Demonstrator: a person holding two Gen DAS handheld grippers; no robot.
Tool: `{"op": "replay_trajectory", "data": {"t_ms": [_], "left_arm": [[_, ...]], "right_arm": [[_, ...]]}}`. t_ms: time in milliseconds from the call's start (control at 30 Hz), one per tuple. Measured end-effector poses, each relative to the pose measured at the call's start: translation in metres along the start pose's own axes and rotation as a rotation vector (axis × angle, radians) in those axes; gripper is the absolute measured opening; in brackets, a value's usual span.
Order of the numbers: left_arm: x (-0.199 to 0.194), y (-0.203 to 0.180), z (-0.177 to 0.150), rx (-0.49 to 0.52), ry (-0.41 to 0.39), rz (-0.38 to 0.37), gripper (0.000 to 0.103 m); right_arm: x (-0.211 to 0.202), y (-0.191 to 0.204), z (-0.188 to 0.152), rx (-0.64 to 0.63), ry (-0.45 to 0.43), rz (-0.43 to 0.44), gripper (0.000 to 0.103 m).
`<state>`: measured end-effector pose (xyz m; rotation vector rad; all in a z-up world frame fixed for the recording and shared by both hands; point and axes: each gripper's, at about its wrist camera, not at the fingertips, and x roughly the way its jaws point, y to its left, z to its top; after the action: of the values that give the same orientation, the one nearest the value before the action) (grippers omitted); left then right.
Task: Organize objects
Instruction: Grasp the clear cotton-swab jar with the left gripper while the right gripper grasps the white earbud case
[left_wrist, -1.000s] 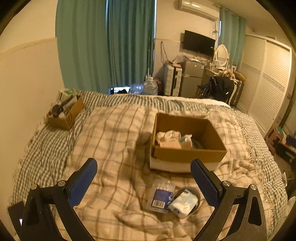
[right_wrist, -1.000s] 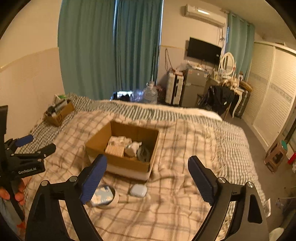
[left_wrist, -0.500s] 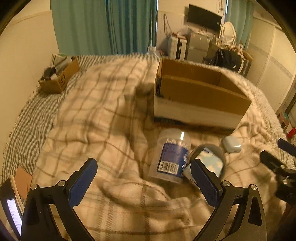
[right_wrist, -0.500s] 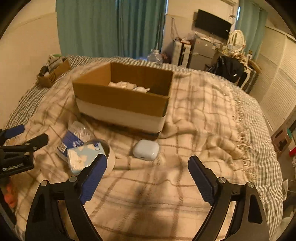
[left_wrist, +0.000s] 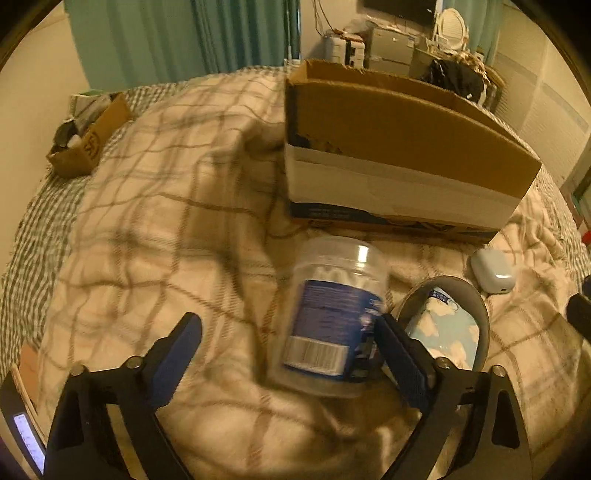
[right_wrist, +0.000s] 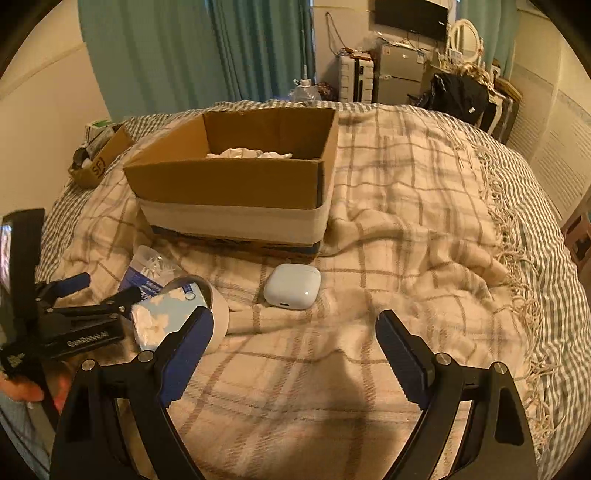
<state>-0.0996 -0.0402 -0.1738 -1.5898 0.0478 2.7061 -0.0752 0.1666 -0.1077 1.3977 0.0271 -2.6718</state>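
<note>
Landmark: cardboard box (left_wrist: 399, 147) on plaid blanket (left_wrist: 147, 221).

Left gripper (left_wrist: 288, 354): jaws spread wide, holding nothing. Clear plastic jar with blue label (left_wrist: 332, 317) lies on its side just in front of the box, long axis running roughly box-to-gripper, base toward the gripper. It sits between the fingers but off-centre, close against the right-hand finger; contact cannot be confirmed (blur).

Beside the jar, away from the box: tape roll (left_wrist: 480, 306) with a tissue pack (left_wrist: 443, 328) inside.

Right gripper (right_wrist: 291, 354): also wide open, empty. White earbud case (right_wrist: 292, 285) lies ahead, in front of the box.

Judgement: left is nearer the jar; needs shifting right before closing
</note>
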Motion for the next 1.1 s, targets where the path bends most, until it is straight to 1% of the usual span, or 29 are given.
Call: {"op": "replay_trajectory", "data": {"t_ms": [100,167,200,233,333,400,467,567,633,700,733,833,867,900,967,1100], "left_arm": [[0.012,-0.004,0.004,0.008,0.026,-0.043,0.085],[0.021,-0.006,0.004,0.011,0.061,-0.076,0.071],[0.025,-0.006,0.003,0.012,0.078,-0.090,0.066],[0.028,-0.007,0.002,0.012,0.087,-0.098,0.064],[0.025,-0.004,0.001,0.002,0.078,-0.114,0.064],[0.017,-0.002,0.001,-0.009,0.070,-0.109,0.063],[0.006,0.001,0.002,-0.024,0.047,-0.097,0.063],[-0.015,0.008,0.010,-0.047,-0.003,-0.118,0.063],[-0.024,0.011,0.016,-0.053,-0.026,-0.119,0.063],[-0.031,0.012,0.022,-0.050,-0.047,-0.100,0.063],[-0.030,0.012,0.029,-0.051,-0.053,-0.095,0.063],[-0.026,0.018,0.041,-0.056,-0.059,-0.092,0.063],[-0.022,0.018,0.045,-0.054,-0.055,-0.089,0.063],[-0.019,0.017,0.045,-0.054,-0.051,-0.087,0.063],[-0.013,0.016,0.044,-0.056,-0.034,-0.094,0.063],[0.000,0.014,0.041,-0.056,-0.003,-0.100,0.063]], "right_arm": [[-0.006,-0.007,0.005,0.008,-0.025,-0.026,0.090],[-0.007,-0.012,0.010,0.029,-0.030,-0.027,0.090],[-0.006,-0.016,0.011,0.039,-0.027,-0.020,0.090],[-0.003,-0.019,0.011,0.050,-0.017,-0.014,0.090],[0.007,-0.025,0.014,0.071,0.011,-0.004,0.090],[0.014,-0.029,0.021,0.082,0.030,0.004,0.090],[0.019,-0.030,0.032,0.077,0.037,-0.012,0.090],[0.030,-0.031,0.049,0.072,0.040,-0.014,0.090],[0.045,-0.028,0.053,0.070,0.070,-0.009,0.090],[0.063,-0.021,0.051,0.061,0.104,-0.009,0.089],[0.071,-0.017,0.049,0.050,0.121,-0.004,0.088],[0.093,-0.007,0.042,0.012,0.177,0.013,0.078],[0.099,-0.005,0.040,0.002,0.194,0.019,0.076],[0.104,-0.003,0.038,-0.006,0.209,0.023,0.074],[0.113,0.001,0.034,-0.022,0.234,0.025,0.066],[0.127,0.005,0.030,-0.038,0.274,0.026,0.058]]}}
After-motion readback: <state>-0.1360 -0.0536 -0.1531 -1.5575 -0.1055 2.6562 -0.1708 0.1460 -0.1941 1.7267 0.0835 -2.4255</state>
